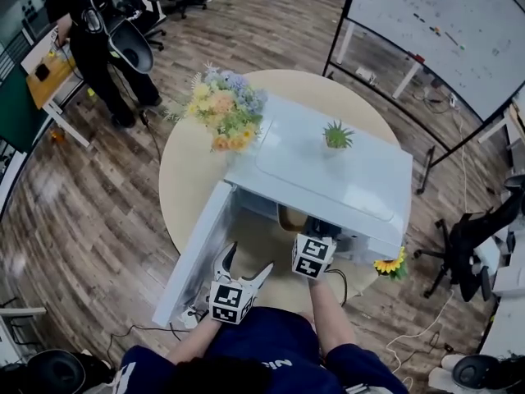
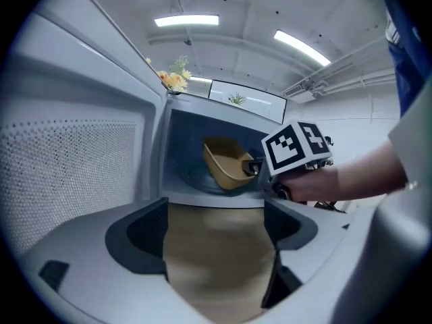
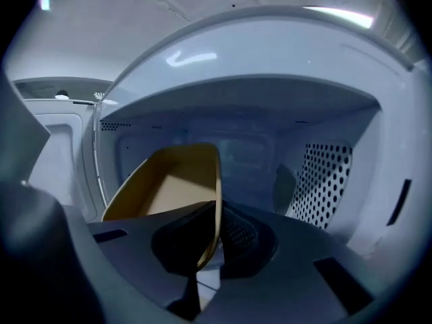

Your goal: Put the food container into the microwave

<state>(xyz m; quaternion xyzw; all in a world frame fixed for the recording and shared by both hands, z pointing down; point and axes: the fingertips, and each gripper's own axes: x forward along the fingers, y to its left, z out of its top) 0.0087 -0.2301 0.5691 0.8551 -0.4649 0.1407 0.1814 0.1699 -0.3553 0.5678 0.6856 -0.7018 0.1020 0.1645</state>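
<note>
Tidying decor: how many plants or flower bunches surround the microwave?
3: bouquet at its back-left corner, small green plant on top, sunflower at its front-right corner. Others may be hidden.

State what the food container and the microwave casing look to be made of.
Food container: mustard-tan, matte and thin-walled. It is probably plastic or moulded fibre, but the look leaves it open.
Microwave casing: smooth white with soft glare on top. It is likely painted metal, possibly plastic.

Your shirt (image 1: 264, 339): white letters, partly hidden, unreadable.
Whiteboard (image 1: 447, 23): marks too small for you to read.
Microwave (image 1: 349, 183): no readable label.
</note>
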